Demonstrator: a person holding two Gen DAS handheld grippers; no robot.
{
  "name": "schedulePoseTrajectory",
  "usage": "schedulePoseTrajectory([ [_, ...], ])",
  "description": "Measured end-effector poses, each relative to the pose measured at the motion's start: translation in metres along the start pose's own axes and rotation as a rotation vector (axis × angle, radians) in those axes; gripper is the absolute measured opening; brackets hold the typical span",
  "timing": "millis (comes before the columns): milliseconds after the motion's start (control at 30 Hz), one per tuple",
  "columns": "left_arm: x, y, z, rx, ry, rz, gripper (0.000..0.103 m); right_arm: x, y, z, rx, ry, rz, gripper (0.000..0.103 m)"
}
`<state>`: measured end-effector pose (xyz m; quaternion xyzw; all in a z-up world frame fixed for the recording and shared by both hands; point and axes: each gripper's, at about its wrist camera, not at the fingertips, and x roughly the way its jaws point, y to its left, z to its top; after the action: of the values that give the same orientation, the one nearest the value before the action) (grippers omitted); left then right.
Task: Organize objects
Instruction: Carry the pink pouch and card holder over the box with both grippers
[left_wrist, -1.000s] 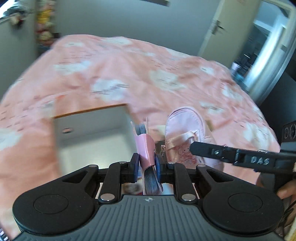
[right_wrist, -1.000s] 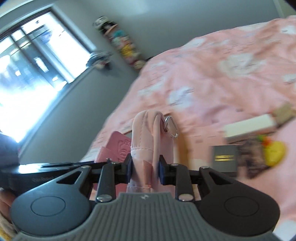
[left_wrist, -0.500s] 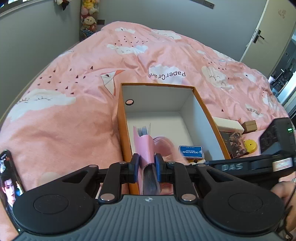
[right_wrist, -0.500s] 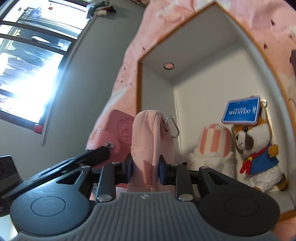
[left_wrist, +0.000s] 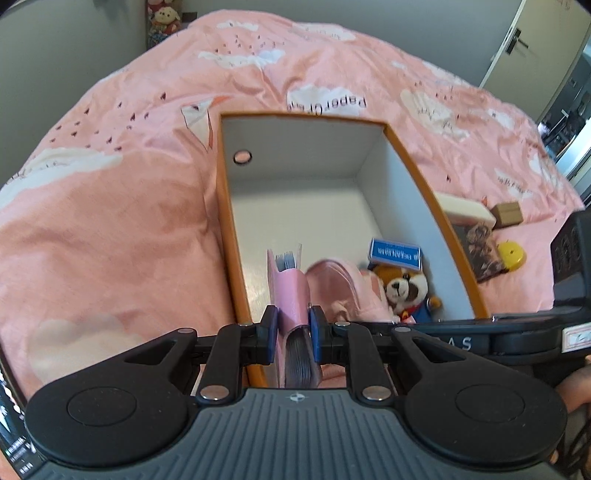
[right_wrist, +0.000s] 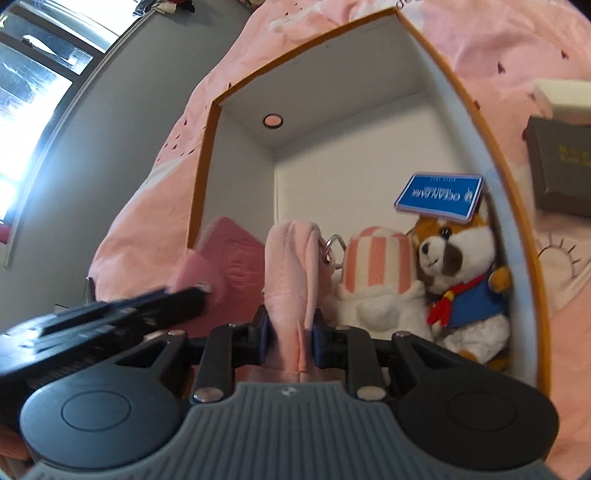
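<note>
On the pink bedspread at frame centre sits the open box. Your left gripper pinches a pink card holder over its near edge; your right gripper, jaws closing, clamps a pink pouch beside the plush toy, ready for packing.

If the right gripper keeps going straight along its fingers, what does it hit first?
Probably the box floor, just left of the striped plush. The right gripper, jaws closing on the pink pouch, points down into the box. Depth is unclear; the pouch would touch first.
</note>
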<state>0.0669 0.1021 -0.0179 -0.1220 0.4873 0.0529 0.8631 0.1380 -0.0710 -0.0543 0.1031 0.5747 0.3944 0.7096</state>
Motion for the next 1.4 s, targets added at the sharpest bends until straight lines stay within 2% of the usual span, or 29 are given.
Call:
schedulePoseTrajectory([
  [133,0.011,-0.002,-0.007,0.004,0.028,0.042,0.020,-0.004,-0.005,-0.003,0.009,0.016,0.024,0.025],
  [533,0.014,0.002,-0.010,-0.017,0.054,0.048,0.022,0.002,-0.007,-0.002,0.013,0.047,0.047,0.029],
  [733,0.012,0.007,-0.009,-0.037,0.055,0.029,0.027,0.001,-0.006,-0.005,0.007,0.048,0.037,0.032],
  [833,0.010,0.012,-0.009,-0.061,0.065,-0.016,0.034,0.004,-0.003,-0.008,0.004,0.051,0.027,0.033],
  [933,0.004,0.014,-0.009,-0.062,0.041,-0.043,0.038,0.008,-0.001,-0.008,0.003,0.058,0.025,0.034],
  [1067,-0.016,0.021,-0.005,-0.077,-0.044,-0.078,0.040,0.010,0.002,-0.006,-0.018,0.058,0.010,0.034],
  [1167,-0.024,0.028,0.000,-0.100,-0.084,-0.055,0.041,0.016,0.010,-0.005,-0.060,0.064,-0.015,0.034],
  [1300,-0.020,0.033,0.003,-0.125,-0.091,-0.039,0.041,0.027,0.026,-0.010,-0.152,0.085,-0.067,0.034],
  [1400,-0.015,0.032,0.001,-0.117,-0.076,-0.036,0.041,0.034,0.031,-0.014,-0.187,0.103,-0.076,0.037],
])
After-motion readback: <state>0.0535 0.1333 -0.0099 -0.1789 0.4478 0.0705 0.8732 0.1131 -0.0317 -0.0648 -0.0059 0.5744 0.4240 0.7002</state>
